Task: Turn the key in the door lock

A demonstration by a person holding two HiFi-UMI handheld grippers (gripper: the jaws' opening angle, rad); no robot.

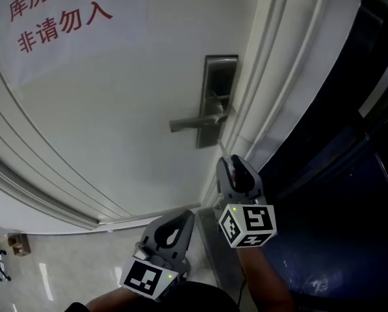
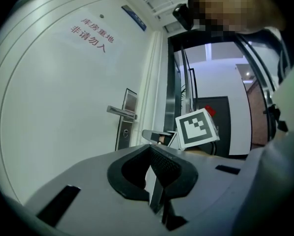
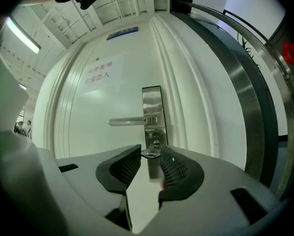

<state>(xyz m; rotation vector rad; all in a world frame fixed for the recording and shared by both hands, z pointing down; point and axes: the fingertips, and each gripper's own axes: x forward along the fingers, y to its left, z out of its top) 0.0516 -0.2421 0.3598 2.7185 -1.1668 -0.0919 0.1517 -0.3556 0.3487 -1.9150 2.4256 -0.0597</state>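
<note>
Silver key point(image 3: 147, 153) sits pinched between the right gripper's point(image 3: 151, 156) 2 jaw tips, facing the door's lock plate point(image 3: 153, 107); left gripper point(image 2: 154, 154) clenched, empty.

A small silver key point(image 3: 148, 153) lay flat and crosswise, pinched at the jaw tips of the right gripper point(image 3: 151, 156), lined up just below the keyhole point(image 3: 156, 143) of the door lock point(image 3: 153, 113). Whether it touched the lock could not be told. The lock, a tall brushed-metal plate, sat upright near the right edge of the white door point(image 3: 87, 117), its lever handle point(image 3: 129, 122) level and pointing left, the keyhole beneath it.
</note>
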